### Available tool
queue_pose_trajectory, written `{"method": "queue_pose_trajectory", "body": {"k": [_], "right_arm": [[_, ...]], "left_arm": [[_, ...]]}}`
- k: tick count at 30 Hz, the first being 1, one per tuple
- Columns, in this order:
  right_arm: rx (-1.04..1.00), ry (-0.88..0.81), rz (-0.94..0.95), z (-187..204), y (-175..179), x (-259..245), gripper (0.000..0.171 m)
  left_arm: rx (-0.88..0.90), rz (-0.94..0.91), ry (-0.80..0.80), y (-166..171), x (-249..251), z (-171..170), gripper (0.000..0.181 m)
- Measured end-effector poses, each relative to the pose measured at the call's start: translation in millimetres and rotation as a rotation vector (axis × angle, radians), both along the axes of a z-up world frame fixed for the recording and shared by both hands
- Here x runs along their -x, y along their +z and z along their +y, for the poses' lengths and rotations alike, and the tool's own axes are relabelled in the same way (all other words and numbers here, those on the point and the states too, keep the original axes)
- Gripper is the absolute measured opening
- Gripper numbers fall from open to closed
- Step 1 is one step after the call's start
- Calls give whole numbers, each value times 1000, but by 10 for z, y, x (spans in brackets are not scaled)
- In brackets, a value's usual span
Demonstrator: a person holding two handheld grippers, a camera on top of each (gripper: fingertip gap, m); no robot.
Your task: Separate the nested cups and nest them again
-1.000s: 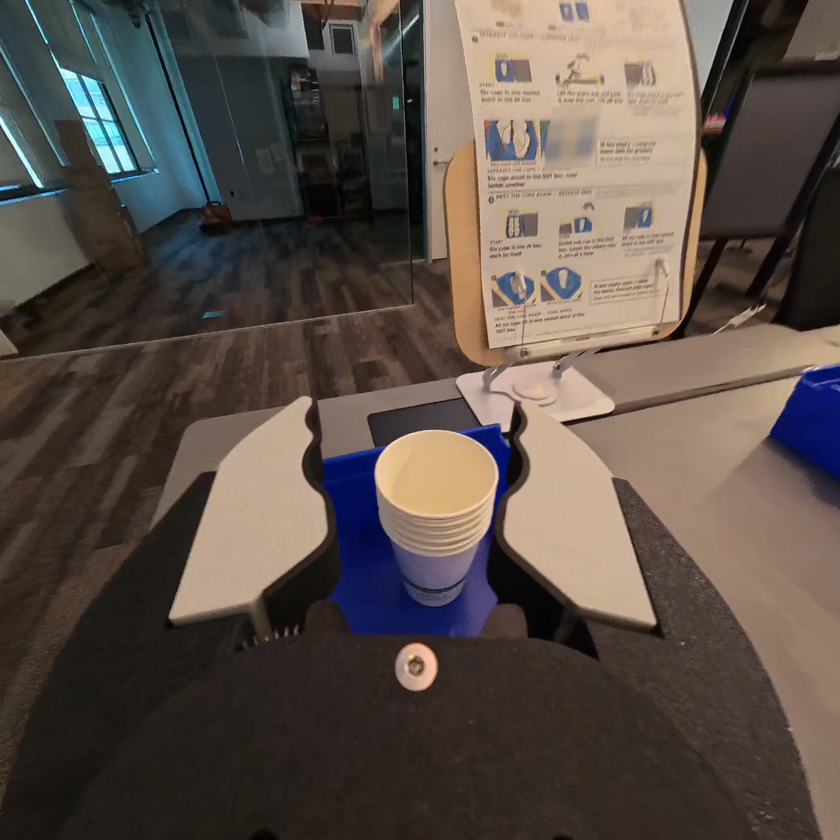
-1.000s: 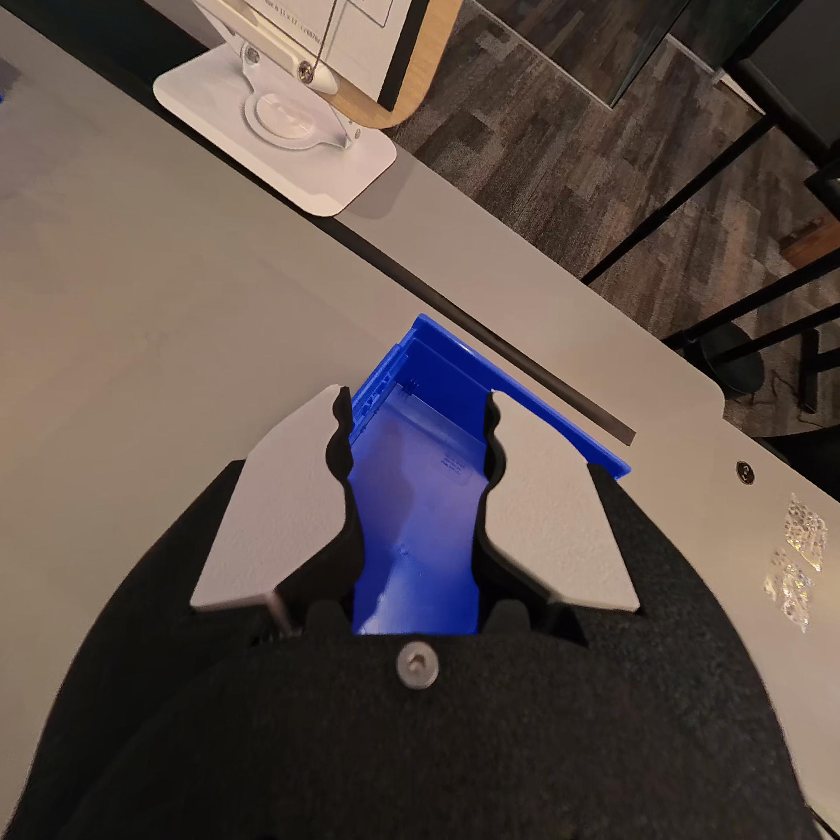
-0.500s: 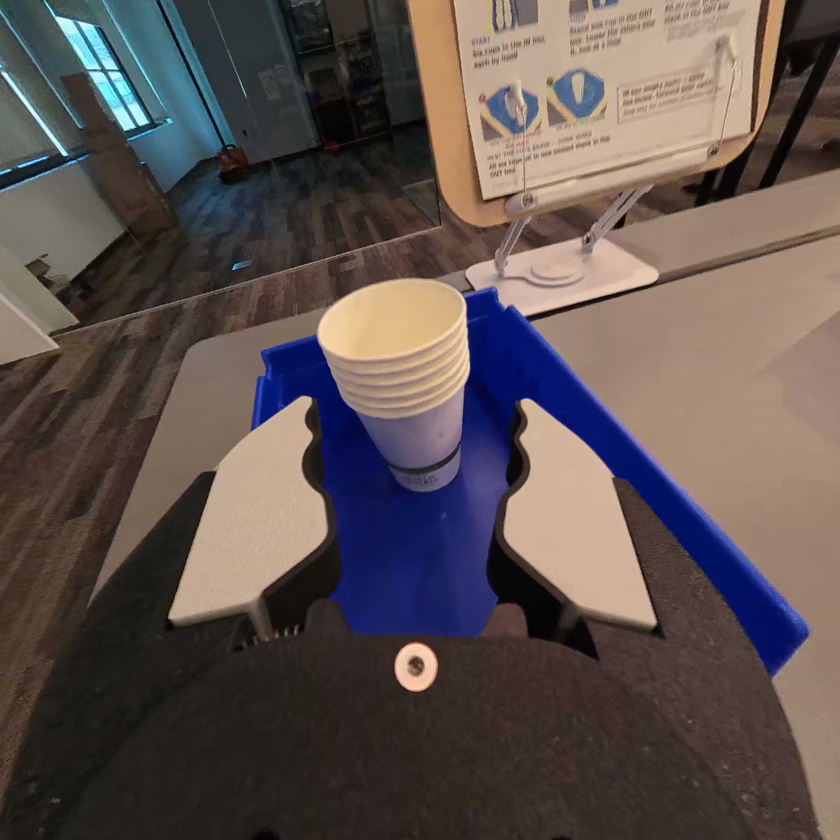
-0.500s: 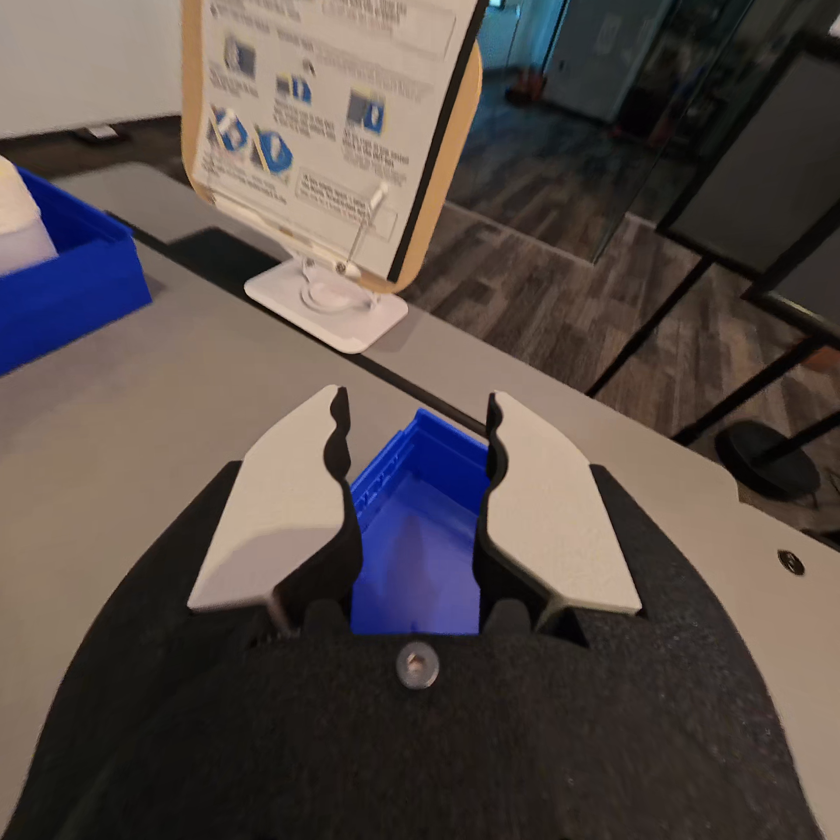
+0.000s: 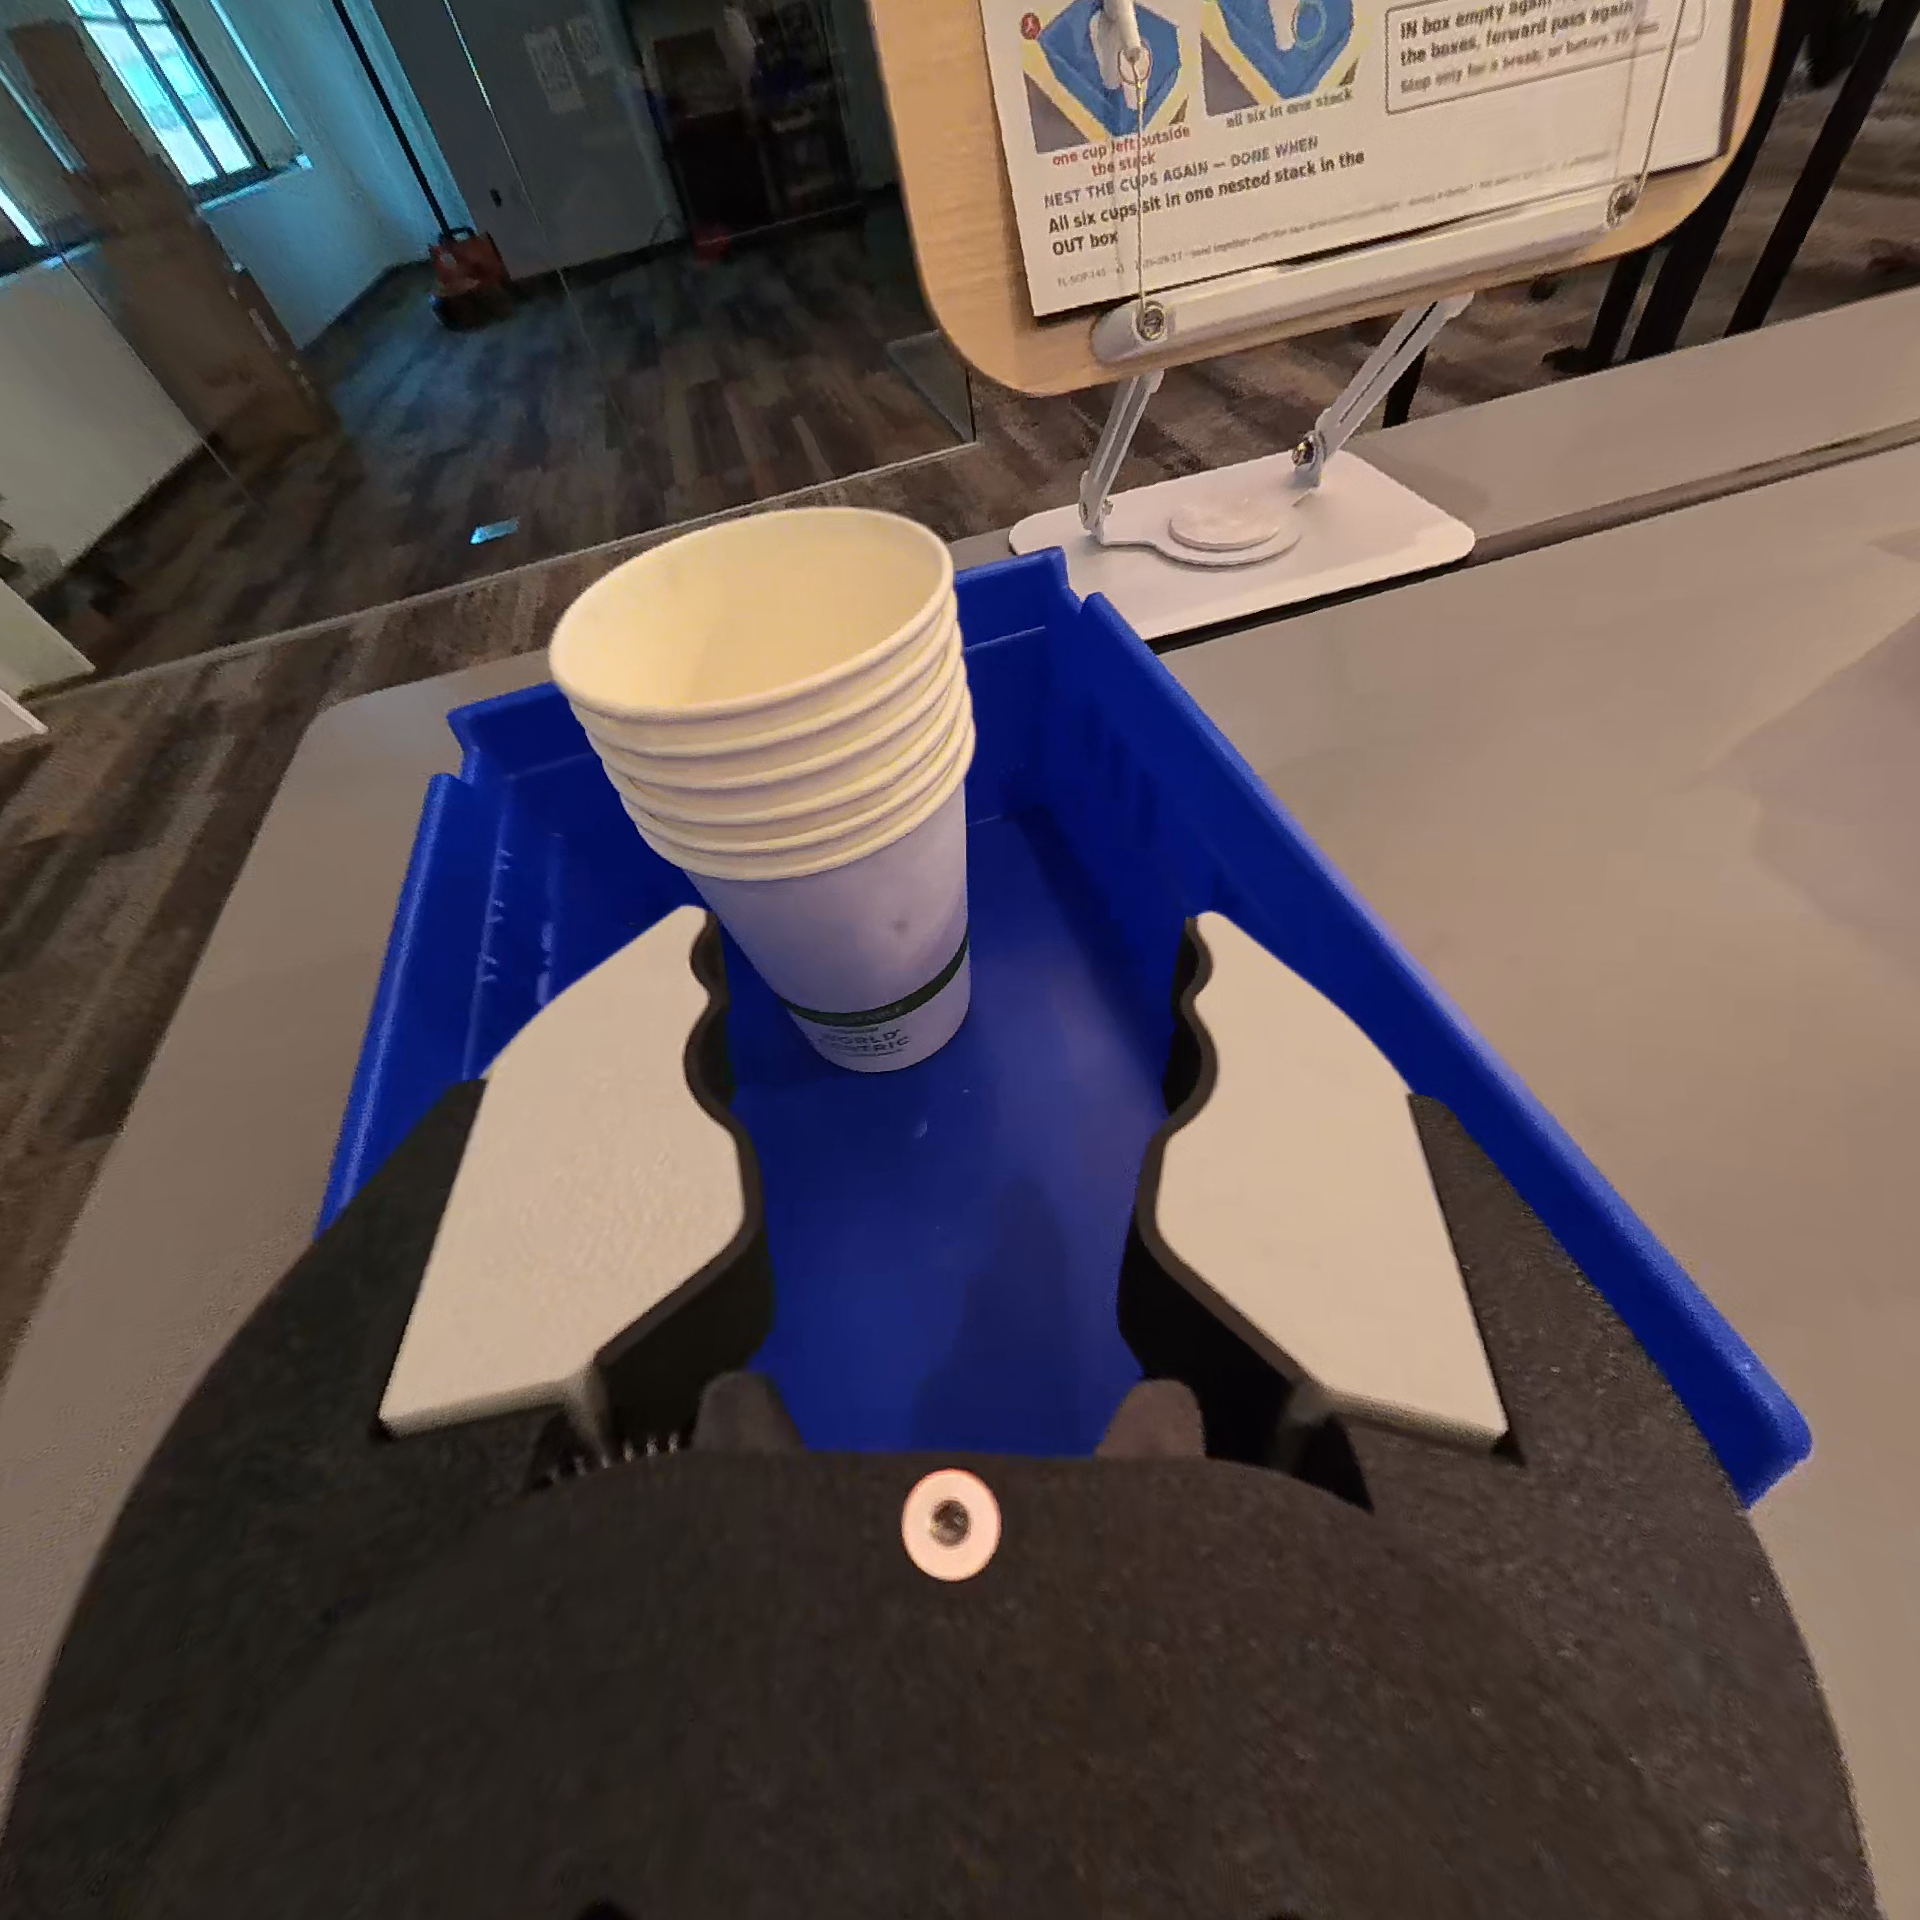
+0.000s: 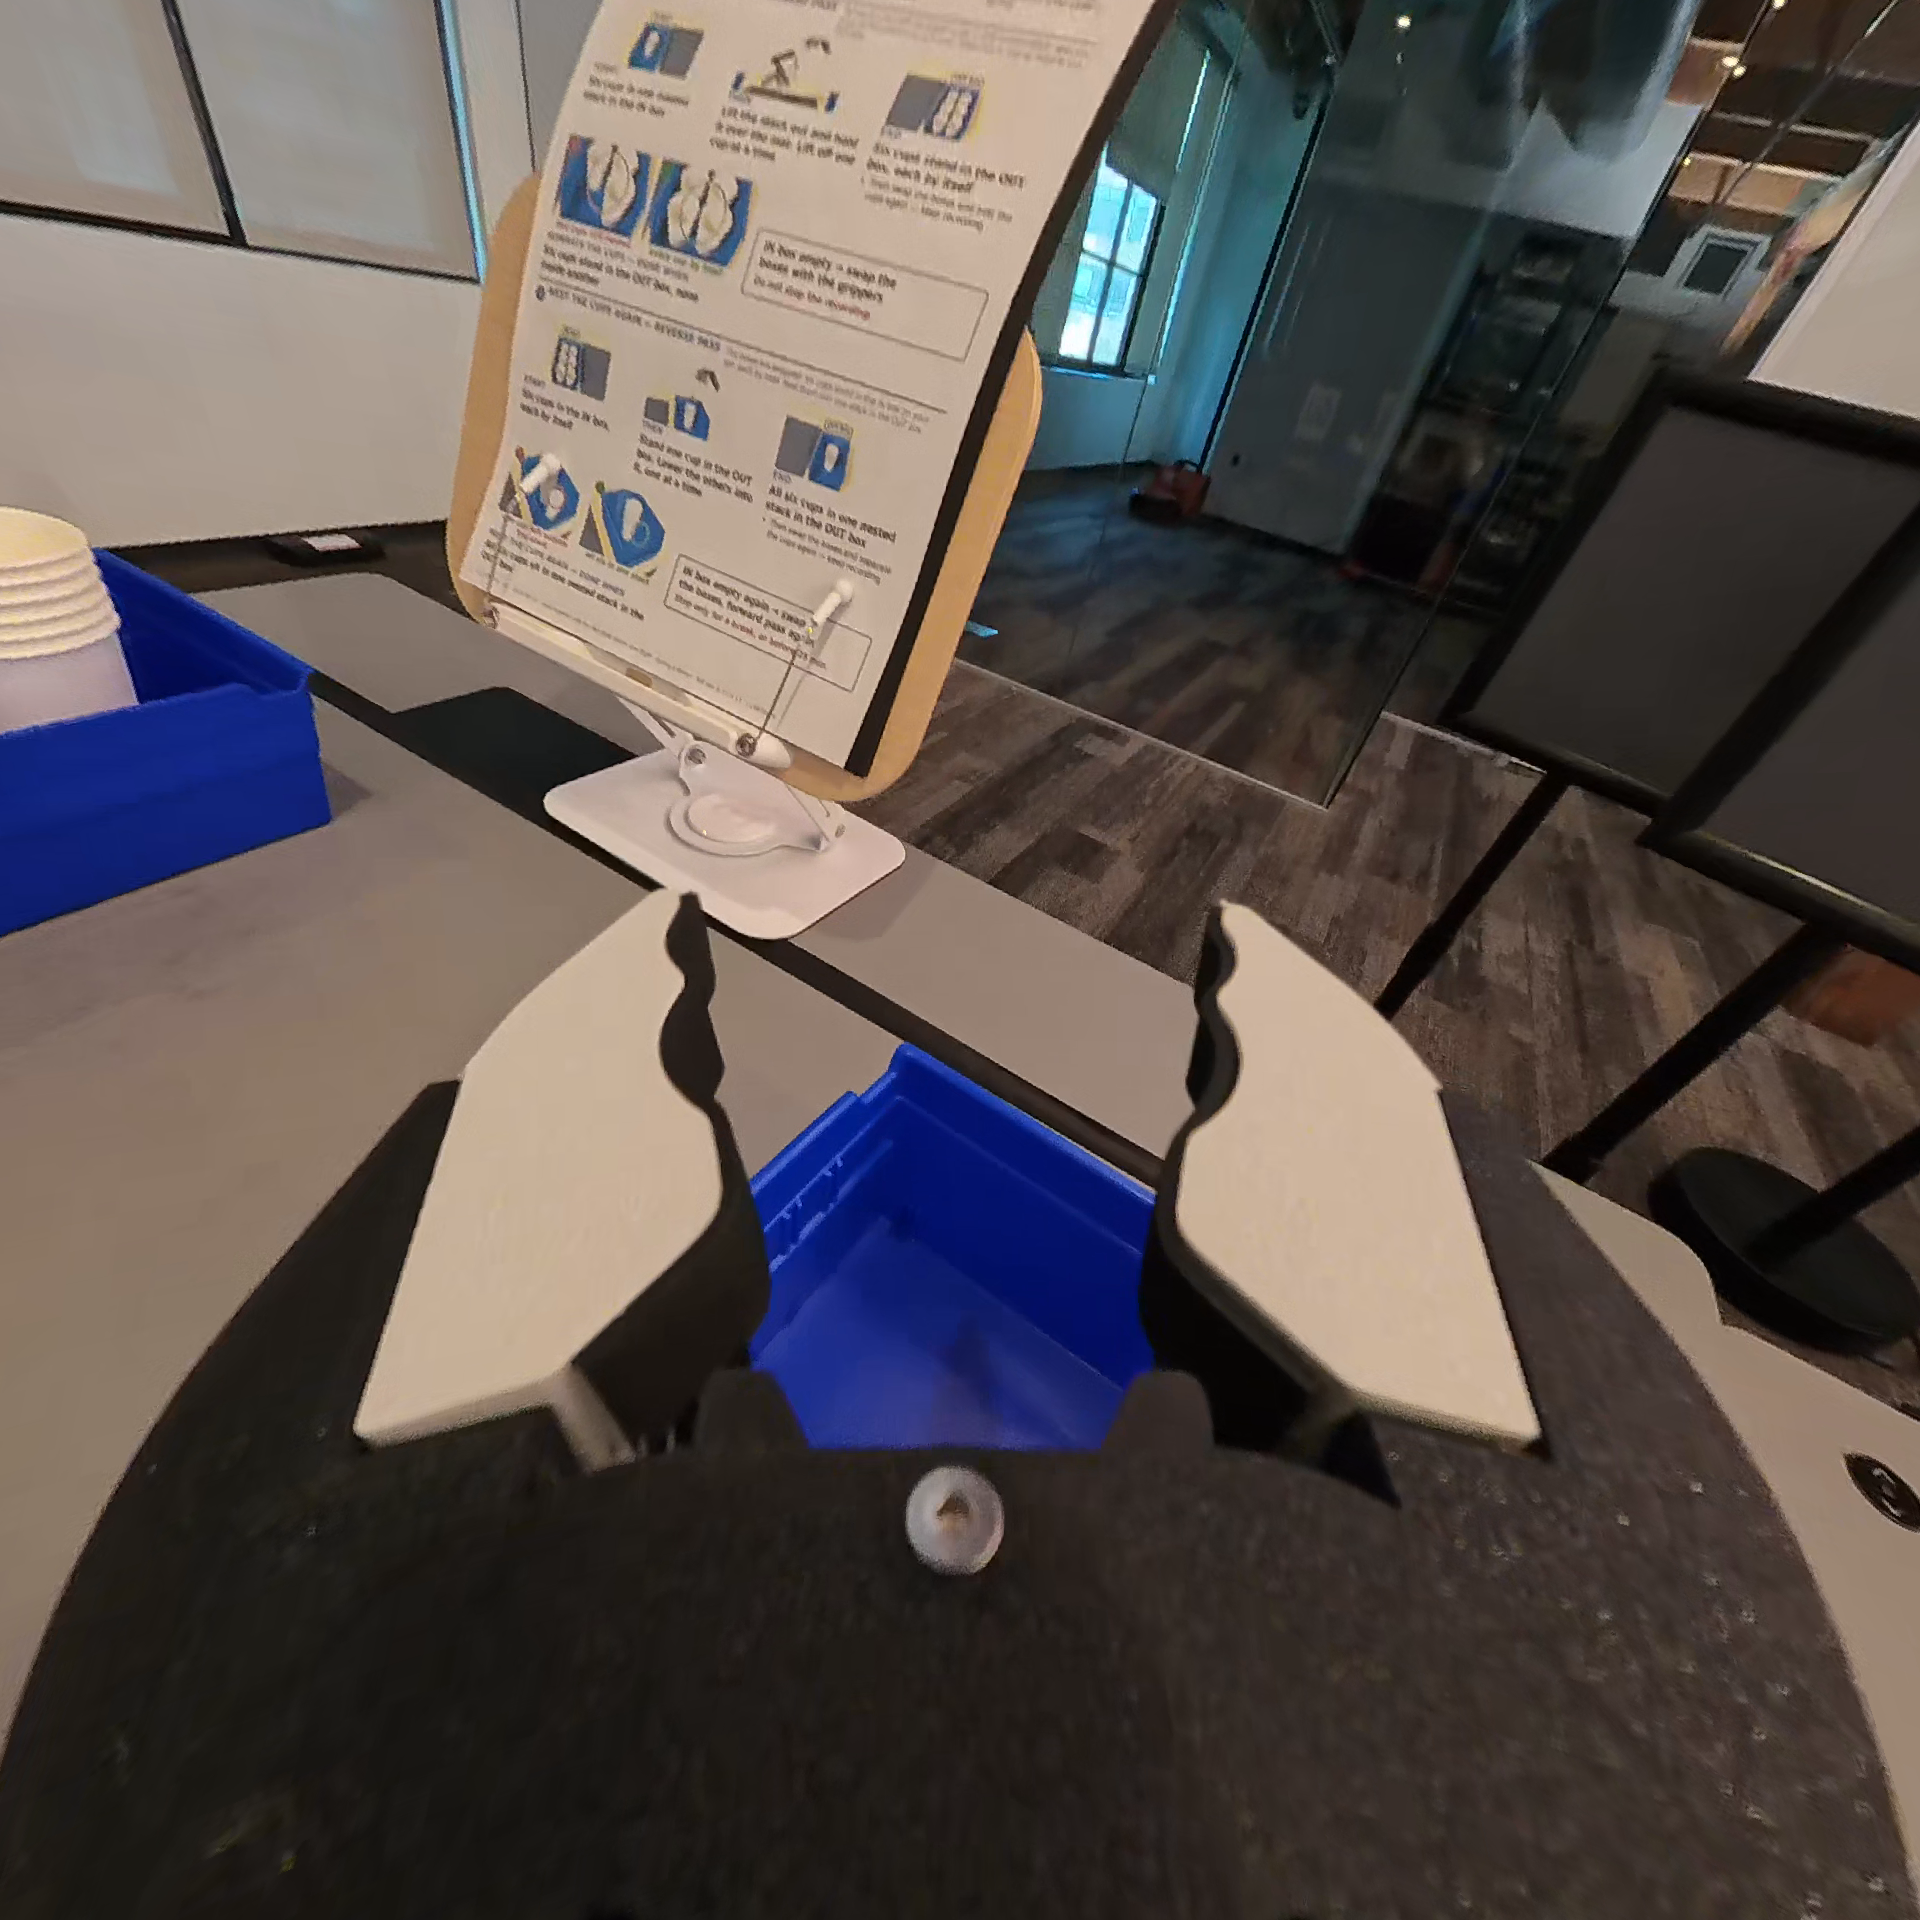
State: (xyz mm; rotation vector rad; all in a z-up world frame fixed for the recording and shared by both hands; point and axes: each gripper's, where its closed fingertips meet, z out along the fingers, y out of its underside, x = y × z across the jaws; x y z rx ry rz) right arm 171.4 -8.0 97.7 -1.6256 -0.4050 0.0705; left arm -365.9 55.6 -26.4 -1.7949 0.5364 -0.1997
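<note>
In the left wrist view the left gripper [image 5: 945, 935] hangs over the near end of a blue bin [image 5: 1299, 935], its grey fingers [image 5: 582, 1164] released and spread wide with nothing between them, only the bin's blue floor showing in the gap. Just past the fingertips, toward the far half of that bin, stands the stack of nested cups [image 5: 810, 769]: white paper cups set one inside another, upright with a slight lean, their rolled rims layered at the top and a dark band around the base of the outermost cup. The cups touch neither finger. The bin rests on a grey desk [image 5: 1558, 831], and beyond its far wall sits the white base of a document stand [image 5: 1247, 540] holding a wooden board with a printed instruction sheet [image 5: 1299, 135]. Behind that lies dark wood-patterned flooring and a glass partition. In the right wrist view the right gripper [image 6: 951, 935] is likewise released, its fingers [image 6: 561, 1184] wide apart and holding nothing, poised above a second blue bin [image 6: 956, 1226] whose far corner and bare interior show between them. Farther off to the left on the same desk [image 6: 208, 1039], well apart from this bin, the first bin [image 6: 156, 769] appears with the cup stack [image 6: 52, 613] rising out of it at the frame edge. The stand and sheet [image 6: 769, 343] rise at the desk's far edge between the two bins.
</note>
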Motion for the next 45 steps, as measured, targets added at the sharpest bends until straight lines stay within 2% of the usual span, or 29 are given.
{"method": "queue_pose_trajectory", "body": {"k": [10, 20, 27, 36, 45], "right_arm": [[-3, -13, 17, -100, 68, -93, 87], [23, -40, -13, -105, 10, -159, 86], [25, -33, -9, -93, 10, -146, 85], [49, -37, -23, -62, -36, -141, 84], [50, -32, -27, -53, -28, -128, 80]], "left_arm": [[40, 35, 25, -119, -4, 112, 84], [87, 41, 92, -260, 51, 365, 88], [98, 113, 123, -401, 60, 569, 92], [165, -52, 149, -514, 45, 854, 105], [179, -31, 168, -665, 30, 1012, 113]]}}
